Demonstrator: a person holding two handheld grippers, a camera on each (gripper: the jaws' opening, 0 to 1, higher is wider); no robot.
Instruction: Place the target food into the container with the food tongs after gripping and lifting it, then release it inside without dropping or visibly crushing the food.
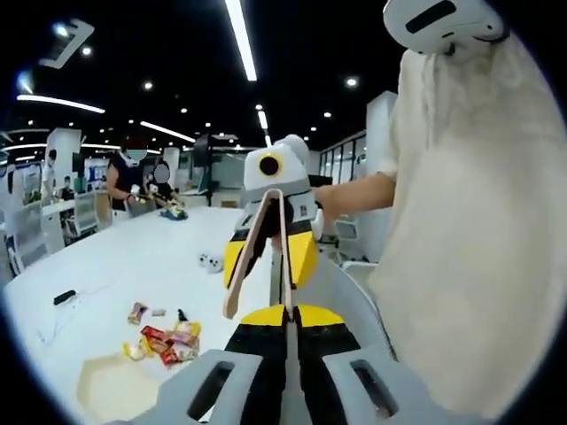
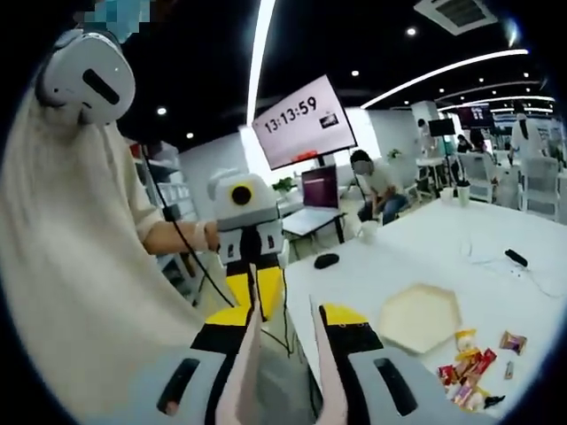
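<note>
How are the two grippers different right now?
The right gripper grips beige food tongs; the left gripper grips nothing. The right gripper's jaws stand apart around the tongs; the left gripper's jaws are closed together. Both have yellow and black jaws.

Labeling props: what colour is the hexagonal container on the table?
Pale cream hexagonal container; clearest in the right gripper view.

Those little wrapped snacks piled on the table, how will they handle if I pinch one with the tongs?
The wrapped snacks look small and thin, so probably light. Their shiny wrappers may slip or crinkle between the tongs. Lying piled and overlapping beside the hexagonal container, neighbours will likely shift.
</note>
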